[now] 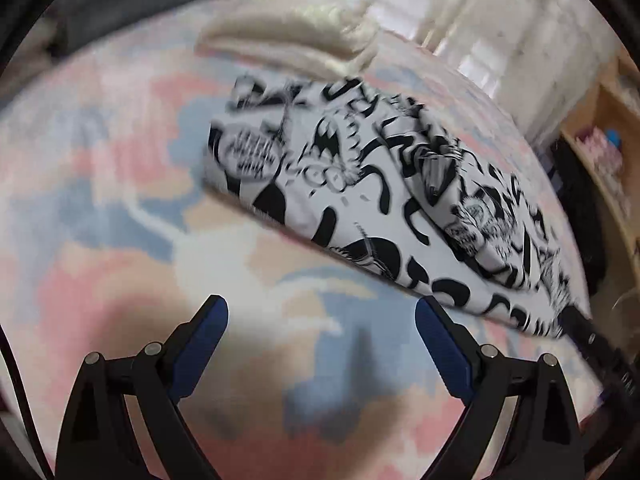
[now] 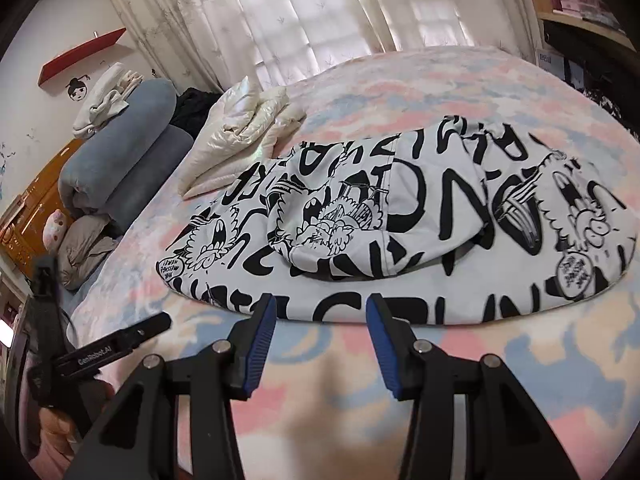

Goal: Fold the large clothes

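Already the black-and-white cartoon-print garment [image 2: 400, 232] is lying on the bed [image 2: 400, 80] as a compact, layered bundle, with a sleeve or hood section [image 2: 352, 216] doubled over its middle, so most of the folding is looking done. It is sitting near the centre of the pastel patterned bedspread, its long near edge just ahead of the right gripper [image 2: 321, 308]. That gripper is standing part-way open with nothing between its blue pads, the fingertips hovering just at the fabric's hem without pinching it. The left gripper [image 1: 321, 312] is spread wide and empty over bare bedspread, with the garment's lower edge just beside its right finger; its view is blurred, so whether the finger is brushing the cloth is hard to say.

Judging from the shape, the bundle is remaining long and slightly uneven, so perhaps one more fold across its length, plus some smoothing, is still outstanding. A folded cream quilted jacket [image 2: 244, 132] is resting beyond it, apparently finished.
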{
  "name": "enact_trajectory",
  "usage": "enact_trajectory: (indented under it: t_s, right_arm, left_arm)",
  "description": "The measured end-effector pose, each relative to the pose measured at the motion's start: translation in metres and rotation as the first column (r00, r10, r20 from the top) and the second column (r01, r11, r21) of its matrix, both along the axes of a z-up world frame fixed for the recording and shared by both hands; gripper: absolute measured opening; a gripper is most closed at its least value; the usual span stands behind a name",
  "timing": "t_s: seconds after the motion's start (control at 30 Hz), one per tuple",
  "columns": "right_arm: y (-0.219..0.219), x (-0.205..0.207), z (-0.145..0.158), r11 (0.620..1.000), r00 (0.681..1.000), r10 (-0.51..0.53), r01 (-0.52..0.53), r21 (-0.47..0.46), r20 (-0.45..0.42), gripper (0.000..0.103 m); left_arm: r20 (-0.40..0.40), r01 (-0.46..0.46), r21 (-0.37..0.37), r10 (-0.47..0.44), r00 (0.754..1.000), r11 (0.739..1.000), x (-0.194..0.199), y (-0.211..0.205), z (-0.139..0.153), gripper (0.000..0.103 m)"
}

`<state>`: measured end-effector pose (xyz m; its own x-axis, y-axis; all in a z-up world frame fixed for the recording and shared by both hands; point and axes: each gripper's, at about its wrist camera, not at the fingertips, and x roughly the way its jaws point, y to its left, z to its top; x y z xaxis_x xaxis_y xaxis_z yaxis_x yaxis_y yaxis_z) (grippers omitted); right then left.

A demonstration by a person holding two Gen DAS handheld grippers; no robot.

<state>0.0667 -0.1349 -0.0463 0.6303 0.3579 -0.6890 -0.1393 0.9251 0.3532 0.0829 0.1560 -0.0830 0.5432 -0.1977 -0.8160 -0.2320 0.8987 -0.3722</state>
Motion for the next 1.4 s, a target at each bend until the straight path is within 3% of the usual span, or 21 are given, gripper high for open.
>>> enact_trajectory:
  t_s: [0.07,0.2,0.43,0.53,0.6,0.67,0.73,0.8,0.93,1.13,1.4]
  right_arm:
    - [0.002,0.009,-0.006,1.0,1.0,-0.004,0.004,0.003,-0.004,0.047]
    - [0.008,0.023,-0.016,1.0,1.0,-0.002,0.002,-0.003,-0.012,0.047]
    - [0.016,0.061,-0.025,1.0,1.0,0.005,-0.005,-0.024,0.007,0.046]
    - [0.019,0.086,-0.021,0.998,0.999,-0.018,0.021,-0.057,0.043,0.04]
    - [0.02,0.108,-0.019,0.996,0.998,-0.033,0.038,-0.082,0.061,0.027]
    - [0.023,0.135,-0.022,0.993,0.996,-0.043,0.05,-0.104,0.072,0.02]
    - [0.025,0.157,-0.028,0.992,0.996,-0.04,0.049,-0.118,0.077,0.016]
    - [0.03,0.175,-0.039,0.986,0.996,-0.047,0.059,-0.155,0.079,0.016]
    - [0.031,0.199,-0.083,0.987,0.998,-0.042,0.033,-0.156,-0.053,0.017]
    - [0.04,0.191,-0.086,0.978,1.0,-0.016,0.012,-0.21,-0.016,0.017]
    - [0.036,0.192,-0.084,0.985,1.0,0.003,-0.009,-0.173,-0.031,0.017]
  left_arm:
    - [0.016,-0.025,-0.073,0.027,1.0,0.997,0.009,0.007,-0.014,0.094]
    - [0.065,-0.056,-0.081,0.061,0.996,0.995,0.035,0.01,-0.028,0.094]
    - [0.062,-0.125,-0.138,0.135,0.989,0.982,0.106,0.028,-0.045,0.094]
    - [0.091,-0.171,-0.154,0.186,0.978,0.973,0.121,0.038,-0.047,0.089]
    - [0.117,-0.213,-0.126,0.228,0.967,0.969,0.125,0.042,-0.046,0.062]
    - [0.135,-0.226,-0.123,0.242,0.961,0.966,0.127,0.048,-0.046,0.042]
    - [0.164,-0.227,-0.146,0.25,0.954,0.963,0.127,0.054,-0.044,0.03]
    - [0.211,-0.207,-0.109,0.226,0.951,0.972,0.126,0.046,-0.035,0.019]
    - [0.31,-0.173,0.001,0.165,0.936,0.985,0.12,0.028,-0.005,0.014]
    - [0.45,-0.096,0.085,0.048,0.892,0.992,0.112,-0.012,0.046,0.014]
    - [0.483,0.003,0.143,-0.072,0.873,0.99,0.112,-0.064,0.084,0.014]
